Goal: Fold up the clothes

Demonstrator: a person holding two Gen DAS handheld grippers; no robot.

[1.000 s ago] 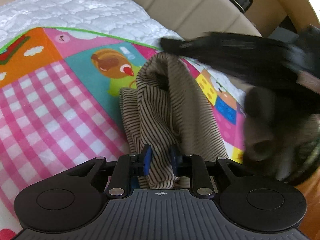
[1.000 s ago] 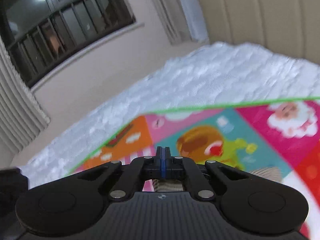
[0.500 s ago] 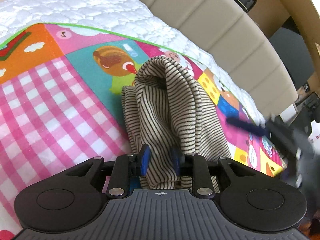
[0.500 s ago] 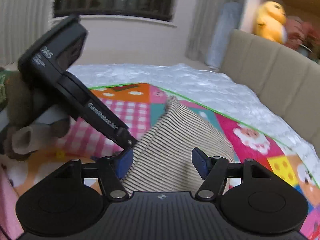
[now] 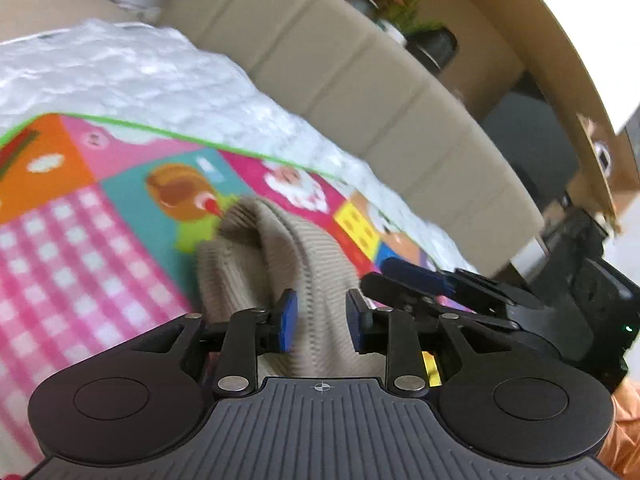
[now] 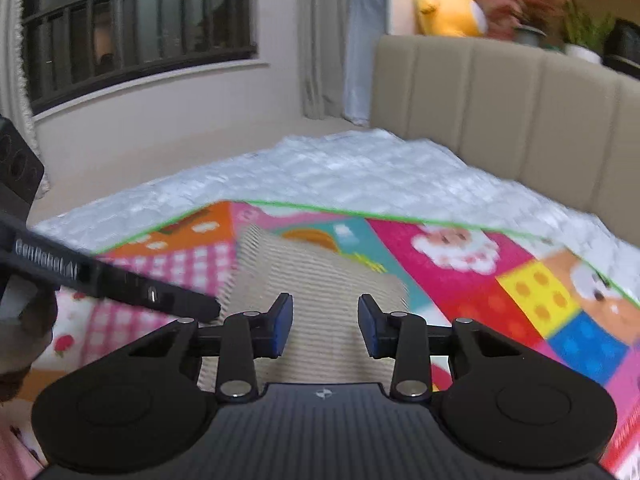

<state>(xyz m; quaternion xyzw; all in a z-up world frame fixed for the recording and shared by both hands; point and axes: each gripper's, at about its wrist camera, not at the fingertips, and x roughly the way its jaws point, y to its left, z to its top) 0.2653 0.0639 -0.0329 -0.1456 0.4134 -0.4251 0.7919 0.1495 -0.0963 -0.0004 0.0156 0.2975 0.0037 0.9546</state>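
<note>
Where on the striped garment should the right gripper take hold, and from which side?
Probably the near folded edge of the striped garment, from the front along the mat. That edge already lies between the open fingers of the right gripper.

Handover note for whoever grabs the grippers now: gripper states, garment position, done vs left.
Left gripper: jaws parted around a raised fold of the striped garment, not clamped.
Right gripper: open, empty, just above the garment, right beside the left.
Garment: bunched on the colourful play mat on the bed.
Done: partly gathered, no neat fold.
Left: regrip, flatten and finish folding.
</note>
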